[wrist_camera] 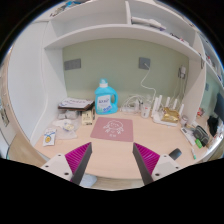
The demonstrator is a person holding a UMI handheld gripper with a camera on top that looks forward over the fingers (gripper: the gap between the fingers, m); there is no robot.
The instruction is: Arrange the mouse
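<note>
A pink mouse pad (112, 128) lies flat on the wooden desk (112, 150), just beyond my fingers. A small dark object (175, 153), probably the mouse, sits on the desk to the right of my right finger. My gripper (112, 148) is open and empty, held above the desk's front part, with its magenta pads (78, 157) spread wide. A pale rounded thing (87, 180) shows low by my left finger; I cannot tell what it is.
A blue bottle (105, 97) stands behind the mouse pad against the wall. Boxes and small items (68, 115) crowd the desk's left. A white router (165, 108) and cables stand at the right back. More clutter (200, 135) lies at the far right. White shelves (120, 25) hang above.
</note>
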